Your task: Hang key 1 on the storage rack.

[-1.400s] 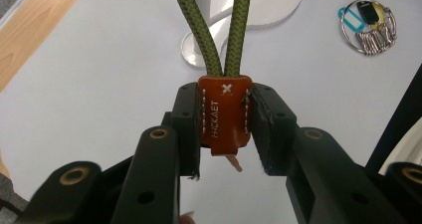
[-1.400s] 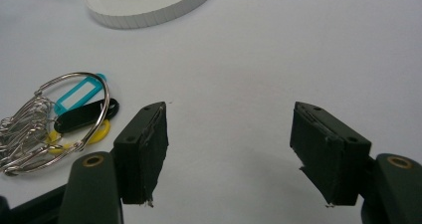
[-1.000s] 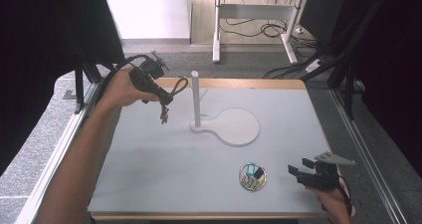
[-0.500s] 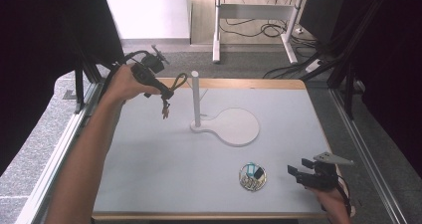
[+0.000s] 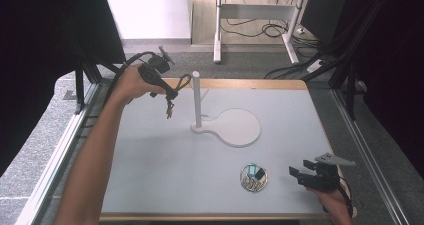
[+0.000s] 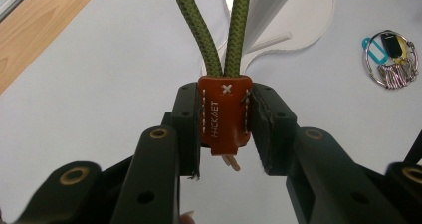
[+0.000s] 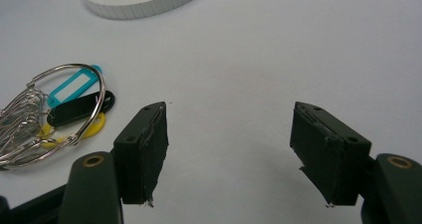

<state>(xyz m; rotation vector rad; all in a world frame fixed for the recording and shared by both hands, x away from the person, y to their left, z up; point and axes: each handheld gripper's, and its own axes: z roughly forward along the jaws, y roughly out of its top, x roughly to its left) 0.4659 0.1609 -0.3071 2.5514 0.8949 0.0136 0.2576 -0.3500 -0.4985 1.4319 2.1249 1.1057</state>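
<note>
Your left gripper (image 6: pixel 225 134) is clamped on the strap's (image 6: pixel 226 35) brown leather tab (image 6: pixel 225 117). The green cord loop hangs near the far-left corner of the table (image 5: pixel 150 185), just left of the top of the post (image 5: pixel 196 97).

What changed: over the last second the loop has closed in on the post; earlier it hung a bit further left. I read this as lining up to hook the loop over the post top. It's beside the post, not over it yet.

Writing: the tab is stamped "HICKAET" along its length, with a white stitched X above and white stitching down both sides.

The post's round white base (image 5: pixel 235 127) sits mid-table. The key ring (image 5: pixel 253 177) with blue, black and yellow tags lies near the front edge, right of centre; its tags are blank as far as I can tell.

Your right gripper (image 7: pixel 229 154) hasn't moved from the front-right corner, jaws spread and empty, key ring just beside them.
</note>
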